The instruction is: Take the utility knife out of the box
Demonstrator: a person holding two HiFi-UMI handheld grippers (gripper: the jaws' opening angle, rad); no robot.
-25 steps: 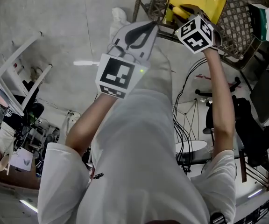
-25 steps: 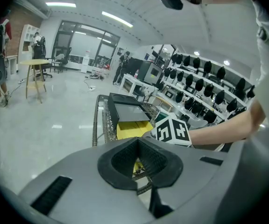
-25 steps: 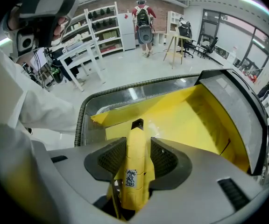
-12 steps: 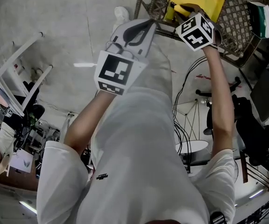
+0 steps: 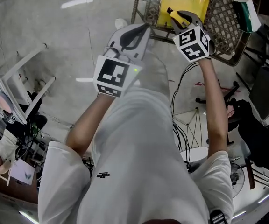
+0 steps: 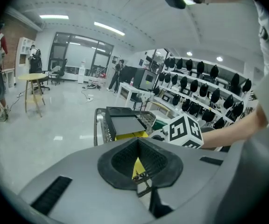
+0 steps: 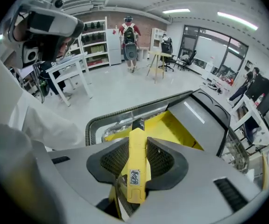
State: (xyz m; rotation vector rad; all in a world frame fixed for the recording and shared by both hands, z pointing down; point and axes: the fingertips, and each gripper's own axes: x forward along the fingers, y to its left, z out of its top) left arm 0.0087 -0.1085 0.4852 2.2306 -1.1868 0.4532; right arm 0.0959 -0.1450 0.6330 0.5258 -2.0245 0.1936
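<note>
The right hand-held gripper (image 7: 137, 148) grasps the utility knife (image 7: 138, 169) mid-handle, over the yellow box (image 7: 179, 127). Likely light, stiff, slick plastic: the handle's the spot, clear of the blade. The left hand-held gripper (image 6: 138, 166) is clenched, empty.

The yellow box (image 5: 183, 3) is cut off by the upper edge of the head view; the right gripper (image 5: 185, 19) covers part of its inside and most of the utility knife (image 5: 173, 16); only its front end shows. In the right gripper view the print on the label (image 7: 134, 177) of the utility knife is too small to read.
</note>
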